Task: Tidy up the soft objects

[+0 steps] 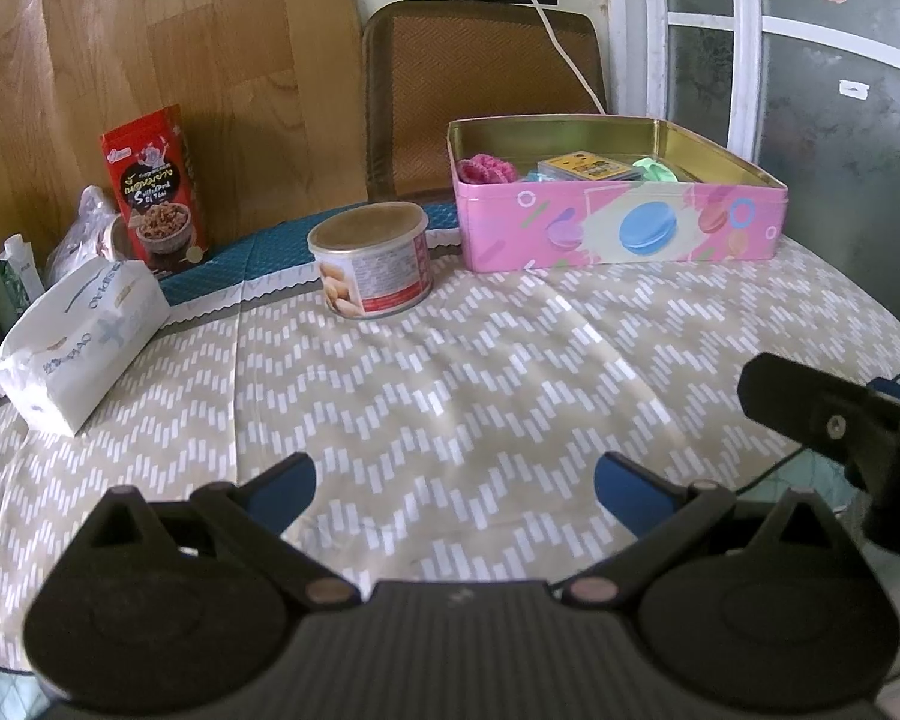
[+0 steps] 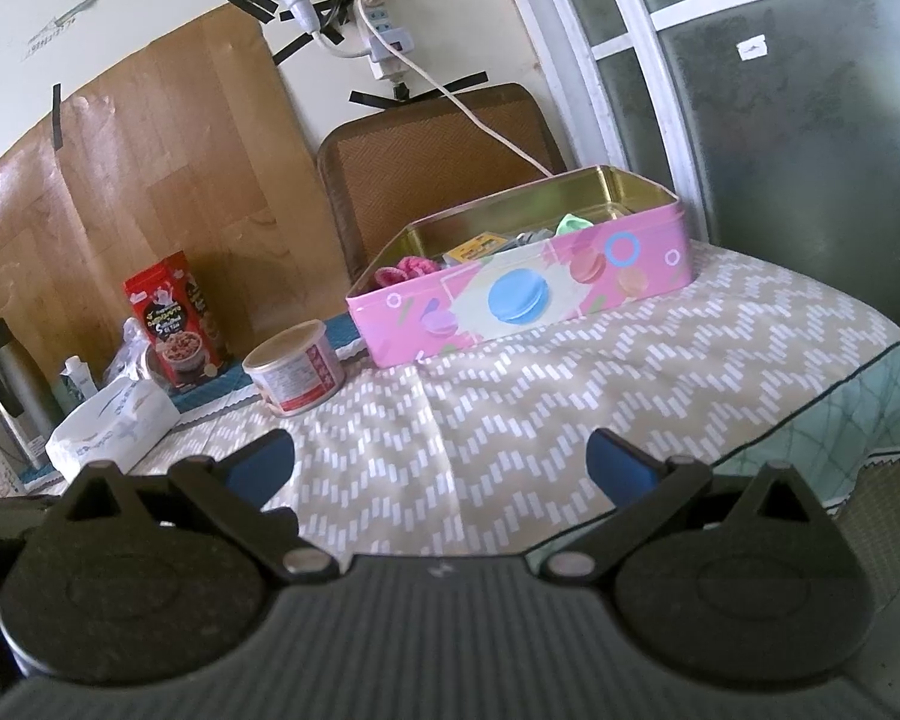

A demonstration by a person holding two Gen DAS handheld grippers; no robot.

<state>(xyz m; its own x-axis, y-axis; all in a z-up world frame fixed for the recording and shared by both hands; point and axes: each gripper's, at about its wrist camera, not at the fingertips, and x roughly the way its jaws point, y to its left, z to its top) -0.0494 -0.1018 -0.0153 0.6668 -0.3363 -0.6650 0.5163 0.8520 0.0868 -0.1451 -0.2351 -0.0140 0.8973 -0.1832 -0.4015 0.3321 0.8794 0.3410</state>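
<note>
The left gripper (image 1: 455,489) sits at the bottom of its frame, blue fingers spread wide over bare patterned tablecloth (image 1: 450,372), gripping nothing. The right gripper (image 2: 441,467) is likewise spread and empty. The pink tin (image 1: 621,228) stands in the upper right, lid off, with a pink knitted piece (image 1: 480,170) (other contents indistinct) at its left end. A can (image 1: 370,267) stands left of it.

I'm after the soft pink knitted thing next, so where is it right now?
The pink knitted item lies inside the pink tin, tucked in its left end beside a yellow pack; in both views the tin sits at the table's far side, right of the round can.
</note>
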